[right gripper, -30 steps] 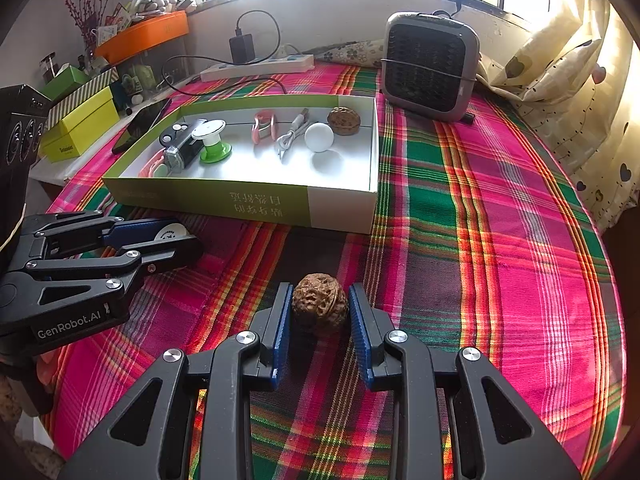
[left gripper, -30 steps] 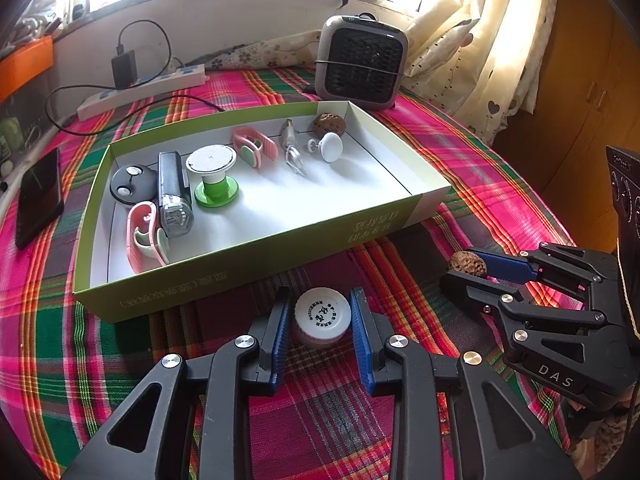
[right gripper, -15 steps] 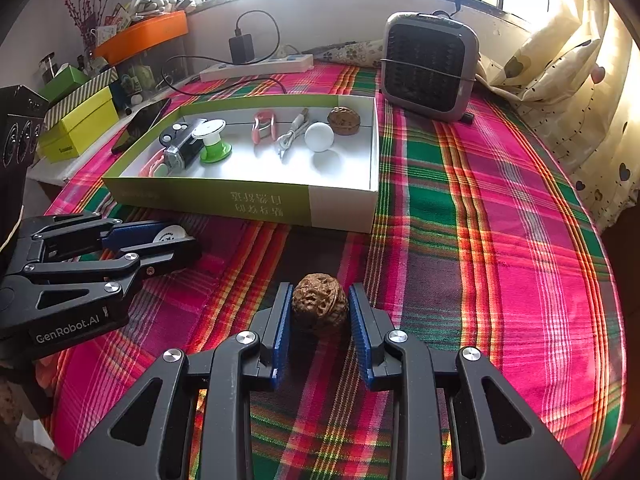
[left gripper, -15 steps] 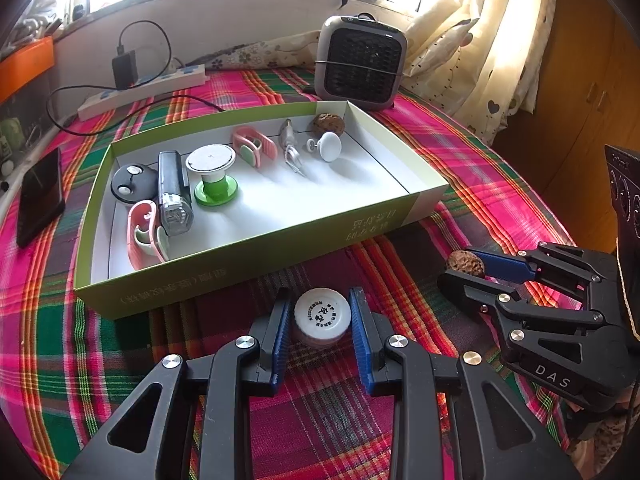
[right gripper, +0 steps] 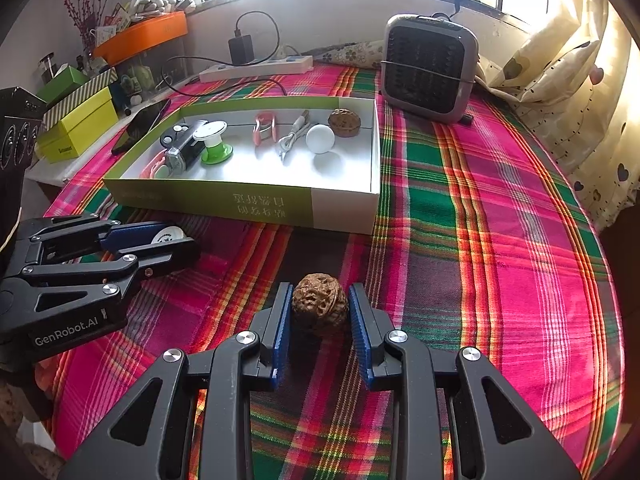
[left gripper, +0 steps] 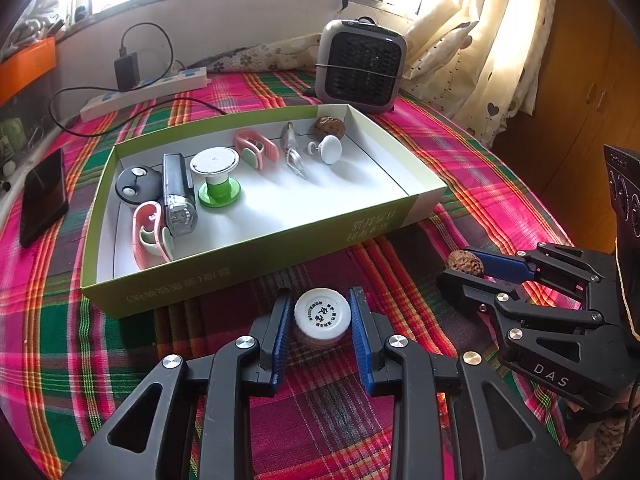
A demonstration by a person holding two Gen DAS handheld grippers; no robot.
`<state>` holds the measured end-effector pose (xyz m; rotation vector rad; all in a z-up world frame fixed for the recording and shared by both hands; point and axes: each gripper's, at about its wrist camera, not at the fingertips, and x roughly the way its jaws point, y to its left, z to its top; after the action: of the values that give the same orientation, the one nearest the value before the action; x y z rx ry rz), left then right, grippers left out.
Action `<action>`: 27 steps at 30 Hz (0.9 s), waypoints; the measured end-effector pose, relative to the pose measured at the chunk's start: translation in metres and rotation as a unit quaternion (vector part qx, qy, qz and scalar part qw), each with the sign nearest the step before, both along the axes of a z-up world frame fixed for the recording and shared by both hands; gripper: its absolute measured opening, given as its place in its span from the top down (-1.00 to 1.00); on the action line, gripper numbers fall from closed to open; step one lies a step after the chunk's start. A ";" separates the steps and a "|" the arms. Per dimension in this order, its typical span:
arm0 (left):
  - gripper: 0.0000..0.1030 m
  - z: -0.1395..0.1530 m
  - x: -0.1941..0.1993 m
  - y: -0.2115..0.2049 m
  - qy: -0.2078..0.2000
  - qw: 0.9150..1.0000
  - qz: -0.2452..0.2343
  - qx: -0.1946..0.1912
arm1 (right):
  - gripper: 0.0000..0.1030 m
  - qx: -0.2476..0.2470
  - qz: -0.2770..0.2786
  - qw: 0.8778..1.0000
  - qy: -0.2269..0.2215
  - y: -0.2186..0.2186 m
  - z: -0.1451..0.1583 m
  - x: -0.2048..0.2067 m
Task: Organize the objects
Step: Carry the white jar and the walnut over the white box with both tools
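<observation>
My left gripper (left gripper: 322, 318) is shut on a small white-capped jar (left gripper: 322, 314) just above the plaid cloth, in front of the green box (left gripper: 256, 264). My right gripper (right gripper: 320, 310) is shut on a brown walnut (right gripper: 319, 304), to the right of the left gripper. The right gripper with its walnut (left gripper: 465, 263) also shows in the left wrist view, and the left gripper with its jar (right gripper: 168, 236) in the right wrist view. The box (right gripper: 256, 200) holds a second walnut (right gripper: 344, 122), a white knob (right gripper: 320, 139), a cable, pink clips, a green-based spool and dark items.
A grey fan heater (right gripper: 428, 68) stands behind the box's right corner. A power strip (left gripper: 144, 90) and charger lie at the back. A black phone (left gripper: 42, 196) lies left of the box. Yellow-green boxes (right gripper: 76, 124) sit off the table's left side. Curtains hang at right.
Both grippers have hardly moved and still hold the same things; the view has shifted only slightly.
</observation>
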<state>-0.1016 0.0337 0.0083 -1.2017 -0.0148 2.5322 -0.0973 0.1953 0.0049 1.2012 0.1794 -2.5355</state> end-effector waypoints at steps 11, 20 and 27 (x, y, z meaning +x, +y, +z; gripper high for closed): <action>0.49 0.010 0.005 -0.003 0.011 1.000 0.002 0.001 | 0.44 -0.001 0.002 1.000 0.008 -0.003 0.007 0.002; 0.50 0.027 0.009 -0.007 0.031 0.999 0.001 0.010 | 0.44 -0.012 0.007 1.000 0.020 -0.005 0.020 0.001; 0.49 0.037 0.009 -0.011 0.041 0.999 0.004 0.012 | 0.44 -0.015 0.009 0.999 0.031 -0.008 0.028 0.000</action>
<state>-0.0930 0.0231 0.0448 -1.0910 -0.0300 2.5775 -0.0973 0.1873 0.0328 1.1068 0.1657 -2.5514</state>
